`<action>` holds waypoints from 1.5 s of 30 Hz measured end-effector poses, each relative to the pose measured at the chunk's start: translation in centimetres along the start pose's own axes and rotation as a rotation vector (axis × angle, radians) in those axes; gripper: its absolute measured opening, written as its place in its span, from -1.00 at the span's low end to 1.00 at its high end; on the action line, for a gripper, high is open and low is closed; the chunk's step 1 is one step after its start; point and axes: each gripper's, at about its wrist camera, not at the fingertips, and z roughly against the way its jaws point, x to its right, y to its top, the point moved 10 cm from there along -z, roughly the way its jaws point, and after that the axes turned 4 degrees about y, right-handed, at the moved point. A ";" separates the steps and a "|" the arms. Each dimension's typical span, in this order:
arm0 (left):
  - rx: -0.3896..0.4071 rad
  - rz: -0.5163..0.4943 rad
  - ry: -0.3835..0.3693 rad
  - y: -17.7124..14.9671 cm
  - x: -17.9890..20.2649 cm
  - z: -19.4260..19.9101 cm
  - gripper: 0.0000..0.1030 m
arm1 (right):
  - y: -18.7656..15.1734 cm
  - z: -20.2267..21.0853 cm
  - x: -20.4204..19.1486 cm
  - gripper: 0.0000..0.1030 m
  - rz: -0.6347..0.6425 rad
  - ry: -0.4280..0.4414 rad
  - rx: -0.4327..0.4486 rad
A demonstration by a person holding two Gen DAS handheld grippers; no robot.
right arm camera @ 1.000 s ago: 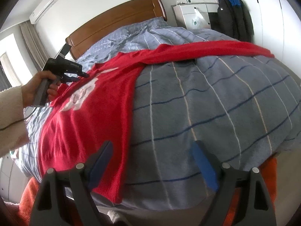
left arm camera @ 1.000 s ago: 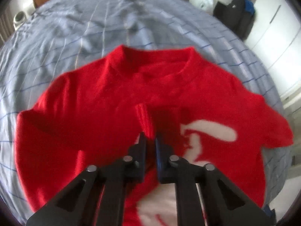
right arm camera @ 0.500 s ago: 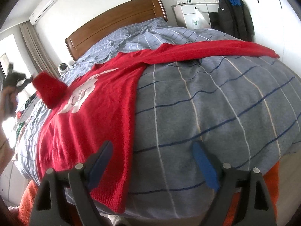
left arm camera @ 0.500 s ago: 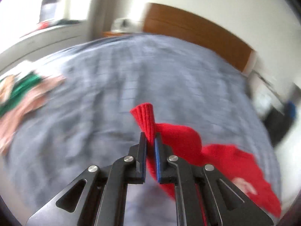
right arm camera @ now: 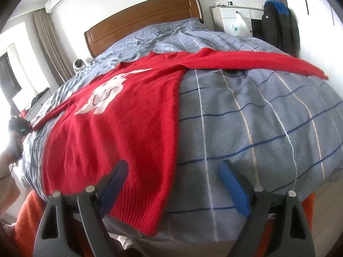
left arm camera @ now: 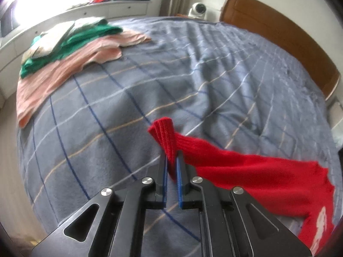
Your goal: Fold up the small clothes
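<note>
The left gripper (left arm camera: pixel 171 167) is clamped on the ribbed cuff (left arm camera: pixel 164 132) of the red sweater (right arm camera: pixel 120 115), the sleeve (left arm camera: pixel 246 171) stretched out sideways from it over the blue checked blanket (left arm camera: pixel 128 98). The right gripper (right arm camera: pixel 173 184) hangs with its jaws wide apart and nothing between them, near the sweater's hem at the foot of the bed, while the sweater lies face up, its other sleeve (right arm camera: pixel 257 61) spread toward the far side. A pile of green and pink clothes (left arm camera: pixel 70 45) sits well apart on the blanket.
</note>
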 end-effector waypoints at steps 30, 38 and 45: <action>-0.360 -0.701 -0.685 -31.8 14.0 18.0 0.67 | -0.7 1.2 0.1 0.68 -0.020 0.249 -0.231; -0.352 -0.655 -0.612 -31.2 12.2 16.7 0.27 | -4.1 -1.5 -2.0 0.40 -0.088 0.357 -0.338; -0.392 -0.698 -0.631 -31.6 11.2 17.1 -0.94 | -4.2 -1.6 -2.8 -0.91 -0.013 0.325 -0.369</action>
